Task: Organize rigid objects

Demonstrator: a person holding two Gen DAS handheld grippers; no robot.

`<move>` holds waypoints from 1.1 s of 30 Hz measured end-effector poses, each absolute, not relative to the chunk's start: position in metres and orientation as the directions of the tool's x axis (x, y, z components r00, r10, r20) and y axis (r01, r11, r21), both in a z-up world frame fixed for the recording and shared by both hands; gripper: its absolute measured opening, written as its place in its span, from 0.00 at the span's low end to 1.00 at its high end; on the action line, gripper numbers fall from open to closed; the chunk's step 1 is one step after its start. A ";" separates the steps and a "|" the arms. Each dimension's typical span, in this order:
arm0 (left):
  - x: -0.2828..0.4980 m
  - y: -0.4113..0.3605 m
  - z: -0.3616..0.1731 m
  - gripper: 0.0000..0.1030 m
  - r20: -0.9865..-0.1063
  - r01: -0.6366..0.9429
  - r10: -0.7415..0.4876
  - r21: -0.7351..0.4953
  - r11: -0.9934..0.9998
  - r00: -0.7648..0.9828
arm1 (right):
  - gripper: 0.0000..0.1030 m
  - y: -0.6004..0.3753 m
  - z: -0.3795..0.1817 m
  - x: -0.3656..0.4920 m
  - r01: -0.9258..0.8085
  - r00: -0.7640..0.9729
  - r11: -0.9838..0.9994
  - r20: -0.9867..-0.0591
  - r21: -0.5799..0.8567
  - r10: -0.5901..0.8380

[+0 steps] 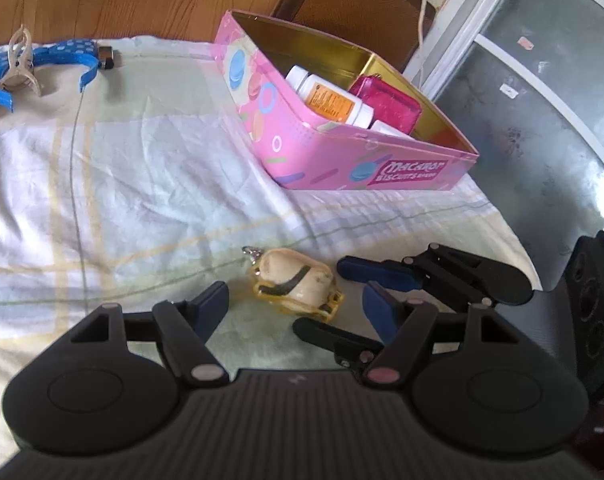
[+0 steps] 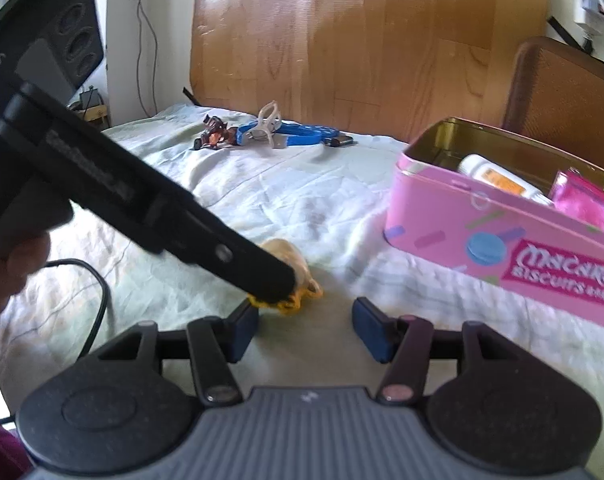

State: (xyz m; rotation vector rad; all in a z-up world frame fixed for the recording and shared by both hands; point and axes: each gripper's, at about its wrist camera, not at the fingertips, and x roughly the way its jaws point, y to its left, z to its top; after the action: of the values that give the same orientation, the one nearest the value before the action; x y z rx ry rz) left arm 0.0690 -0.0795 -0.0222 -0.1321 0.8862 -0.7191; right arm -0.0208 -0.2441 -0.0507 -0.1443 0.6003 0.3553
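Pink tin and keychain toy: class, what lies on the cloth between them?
Nothing: in the left wrist view only bare cloth separates the pink tin from the keychain toy.

The middle of the cloth (image 1: pixel 142 168) lies bare, so a gripper can pass there. The tin (image 1: pixel 322 148) blocks the far right corner, and a clip (image 1: pixel 20 62) with a blue band (image 1: pixel 68 54) crowds the far left edge. At the near edge the charm (image 1: pixel 296 284) sits between both open grippers.
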 end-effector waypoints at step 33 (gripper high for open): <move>0.165 -0.212 0.043 0.46 -0.557 0.681 -0.685 -0.265 0.683 0.470 | 0.37 -0.338 0.002 0.074 -0.119 0.925 0.984 -0.375 -0.129 0.063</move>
State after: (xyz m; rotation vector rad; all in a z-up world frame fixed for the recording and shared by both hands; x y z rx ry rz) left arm 0.1652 -0.2120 0.0426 -0.0064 0.6859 -0.8366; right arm 0.0743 -0.3379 0.0023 -0.1507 0.3792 0.0939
